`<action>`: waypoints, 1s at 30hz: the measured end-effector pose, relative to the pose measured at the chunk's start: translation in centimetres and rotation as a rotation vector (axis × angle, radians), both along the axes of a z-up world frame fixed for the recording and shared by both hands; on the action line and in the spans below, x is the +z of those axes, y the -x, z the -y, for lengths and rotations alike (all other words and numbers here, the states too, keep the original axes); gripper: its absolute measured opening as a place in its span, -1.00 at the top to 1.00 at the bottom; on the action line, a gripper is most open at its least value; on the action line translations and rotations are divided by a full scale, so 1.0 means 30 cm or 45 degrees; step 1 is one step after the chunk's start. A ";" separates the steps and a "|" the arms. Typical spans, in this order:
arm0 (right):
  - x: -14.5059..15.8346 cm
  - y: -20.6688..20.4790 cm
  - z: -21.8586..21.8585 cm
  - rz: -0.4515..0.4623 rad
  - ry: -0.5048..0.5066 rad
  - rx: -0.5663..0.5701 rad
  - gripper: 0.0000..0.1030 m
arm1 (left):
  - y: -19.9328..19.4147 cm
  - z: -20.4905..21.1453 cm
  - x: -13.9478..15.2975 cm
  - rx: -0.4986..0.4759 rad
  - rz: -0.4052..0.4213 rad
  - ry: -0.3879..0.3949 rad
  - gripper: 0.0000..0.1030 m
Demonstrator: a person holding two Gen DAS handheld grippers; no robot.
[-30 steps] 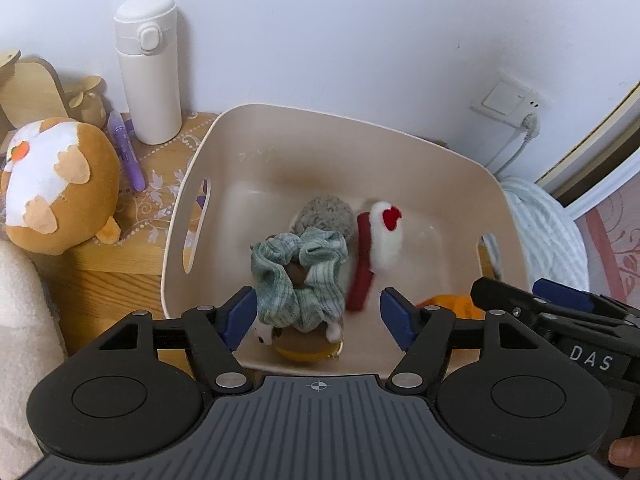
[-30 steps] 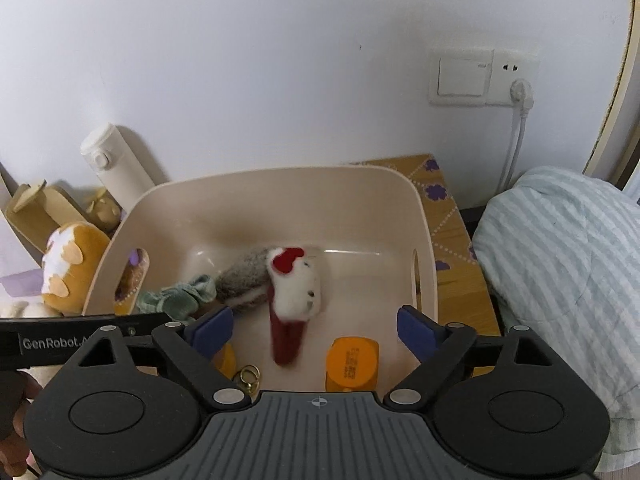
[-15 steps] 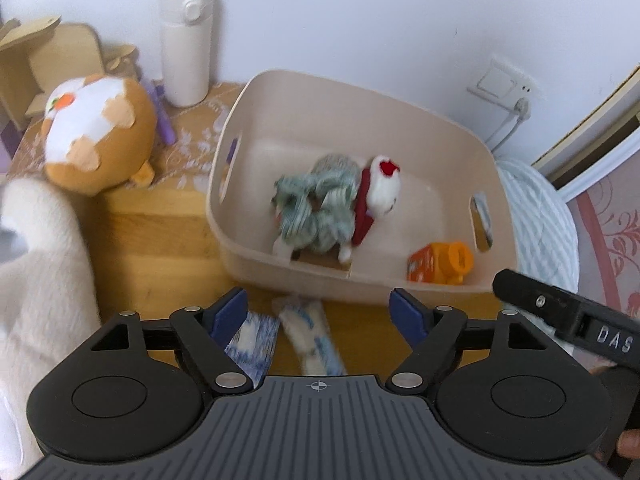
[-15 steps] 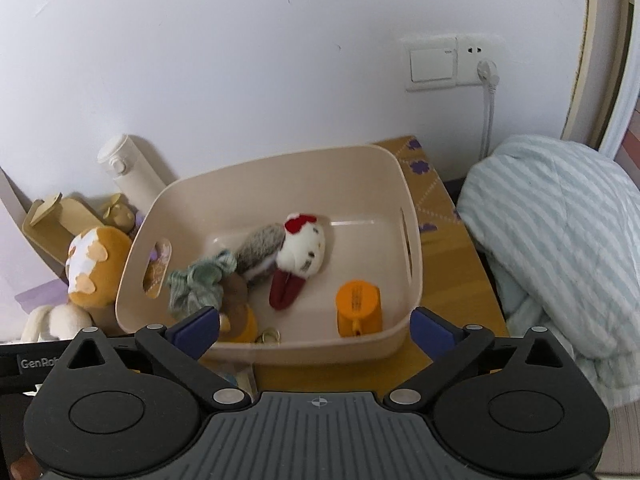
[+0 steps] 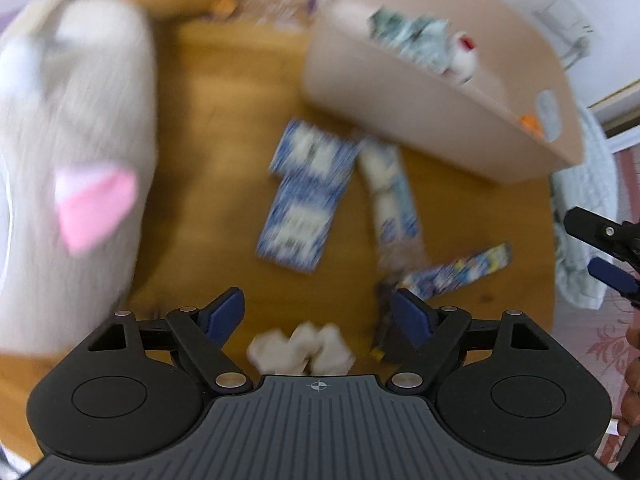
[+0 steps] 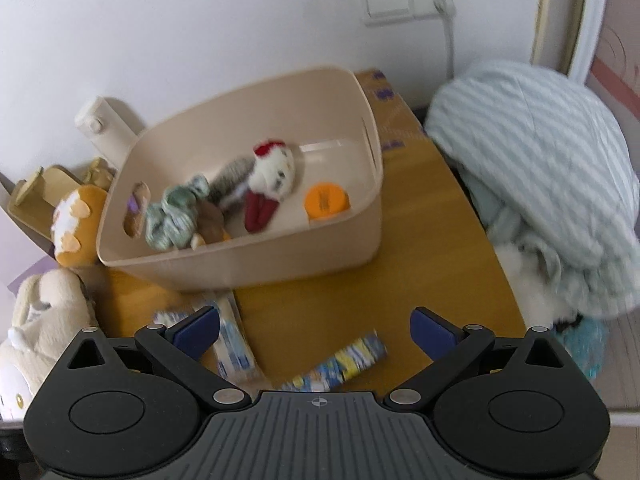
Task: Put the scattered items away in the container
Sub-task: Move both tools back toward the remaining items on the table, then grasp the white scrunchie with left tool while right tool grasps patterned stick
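Wooden table against a white wall carries the beige container, which sits toward the back by the wall. Inside it lie a green scrunchie, a grey fuzzy piece, a white plush with a red bow and dark red legs, a brown bit just beside the scrunchie, and an orange round item near the right wall of the container.

On the bare wood in front of the container the loose things are scattered: a blue-and-white packet, a longer white-and-blue packet just beside it, and a slim colourful wrapper lying at an angle nearer the front. A white crumpled lump rests close under the left gripper, and a dark item sits at its right finger, too blurred to identify.

The left gripper hangs over these items with its jaws spread and nothing between them. The right gripper hovers over the front of the table, jaws likewise wide apart and empty, with the slim wrapper between its fingers from this angle.

Off to the left sit an orange-and-white plush, a cream plush with a pink ear, and a white bottle leaning by the wall. To the right a striped pale-blue blanket is bunched up.
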State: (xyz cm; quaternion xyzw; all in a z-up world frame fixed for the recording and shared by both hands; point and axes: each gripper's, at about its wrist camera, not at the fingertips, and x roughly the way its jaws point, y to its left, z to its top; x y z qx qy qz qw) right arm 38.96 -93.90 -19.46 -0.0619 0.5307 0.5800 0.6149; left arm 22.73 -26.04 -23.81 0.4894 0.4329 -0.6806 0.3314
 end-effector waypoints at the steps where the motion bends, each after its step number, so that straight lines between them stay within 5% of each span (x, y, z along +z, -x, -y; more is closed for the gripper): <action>1: -0.018 0.009 0.005 -0.007 0.025 -0.002 -1.00 | -0.011 -0.007 -0.015 0.012 0.017 -0.019 -0.60; 13: -0.209 0.083 0.003 -0.125 0.242 -0.129 -1.00 | -0.061 -0.068 -0.133 0.065 0.125 -0.157 -0.60; 19: -0.277 0.066 -0.020 -0.268 0.296 -0.237 -1.00 | -0.084 -0.061 -0.171 0.166 0.084 -0.207 -0.60; 30: -0.296 0.055 -0.092 -0.283 0.300 -0.348 -0.94 | -0.083 -0.053 -0.214 0.261 0.033 -0.262 -0.60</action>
